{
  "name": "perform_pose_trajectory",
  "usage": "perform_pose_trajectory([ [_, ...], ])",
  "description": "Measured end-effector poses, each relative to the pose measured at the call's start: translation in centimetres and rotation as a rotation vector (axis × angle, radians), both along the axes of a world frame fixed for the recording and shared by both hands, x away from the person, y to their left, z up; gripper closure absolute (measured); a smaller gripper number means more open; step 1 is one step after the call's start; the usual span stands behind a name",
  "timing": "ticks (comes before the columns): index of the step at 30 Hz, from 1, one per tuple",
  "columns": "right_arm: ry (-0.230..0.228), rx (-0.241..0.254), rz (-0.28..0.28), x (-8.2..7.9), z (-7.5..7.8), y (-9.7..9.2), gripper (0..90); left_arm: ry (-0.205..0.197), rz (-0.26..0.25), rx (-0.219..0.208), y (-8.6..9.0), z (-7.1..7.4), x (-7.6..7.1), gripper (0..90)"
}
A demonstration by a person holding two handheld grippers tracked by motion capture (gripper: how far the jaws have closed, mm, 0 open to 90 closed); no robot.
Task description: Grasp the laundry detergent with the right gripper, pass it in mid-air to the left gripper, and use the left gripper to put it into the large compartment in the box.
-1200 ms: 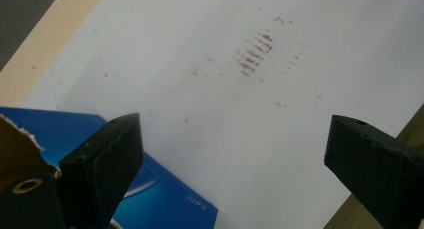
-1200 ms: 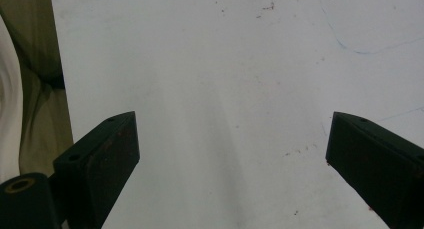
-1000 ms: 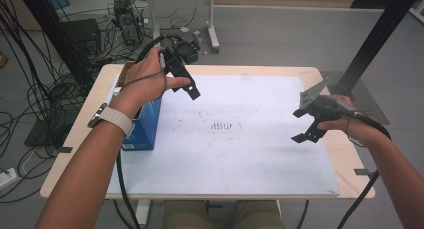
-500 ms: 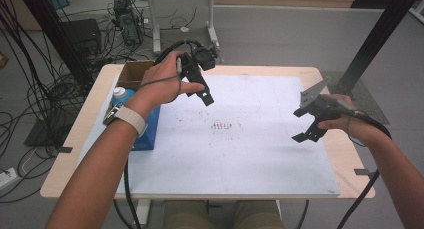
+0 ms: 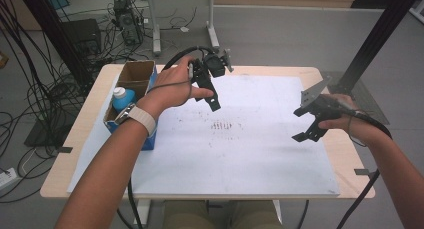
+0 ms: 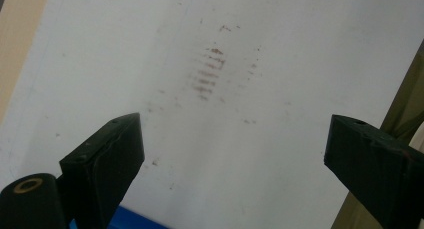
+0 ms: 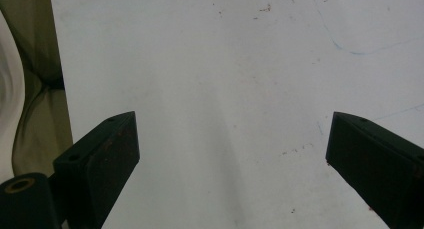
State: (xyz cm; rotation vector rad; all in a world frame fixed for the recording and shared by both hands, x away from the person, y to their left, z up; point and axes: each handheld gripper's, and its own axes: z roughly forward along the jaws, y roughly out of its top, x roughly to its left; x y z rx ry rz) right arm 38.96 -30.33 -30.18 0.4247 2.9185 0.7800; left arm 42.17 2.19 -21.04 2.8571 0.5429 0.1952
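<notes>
My left jaws: wide apart, nothing between them; the left gripper (image 5: 212,96) hangs over the far-left part of the white sheet (image 5: 240,149), tips slanting down toward the desk's middle.
My right jaws: also spread wide and empty; the right gripper (image 5: 306,124) sits above the sheet near the desk's right edge.
Under my left jaws: bare sheet with a patch of brownish smudges (image 6: 207,74) ahead of them, around the sheet's middle.
Under my right jaws: plain white sheet with a few small specks and faint blue pen lines.
Cardboard box (image 5: 135,74): at the desk's far-left corner, just beside my left hand (image 5: 172,86), apart from my jaws.
Blue bottle (image 5: 121,98): white-capped, standing in the box.
Desk (image 5: 85,134): light wood, showing around the sheet.
</notes>
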Motion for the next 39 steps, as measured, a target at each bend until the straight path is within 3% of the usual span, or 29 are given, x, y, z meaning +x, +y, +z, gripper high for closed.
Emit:
perform_pose_trajectory([
  [10,0.003,0.003,-0.008,0.09,-0.19,-0.30,7.1,0.001,-0.016,-0.008,-0.73,-0.36,0.09,9.8],
  [39,0.006,0.007,-0.011,-0.04,-0.52,-0.50,7.0,0.000,0.005,-0.009,-0.26,-0.30,0.50,9.9],
])
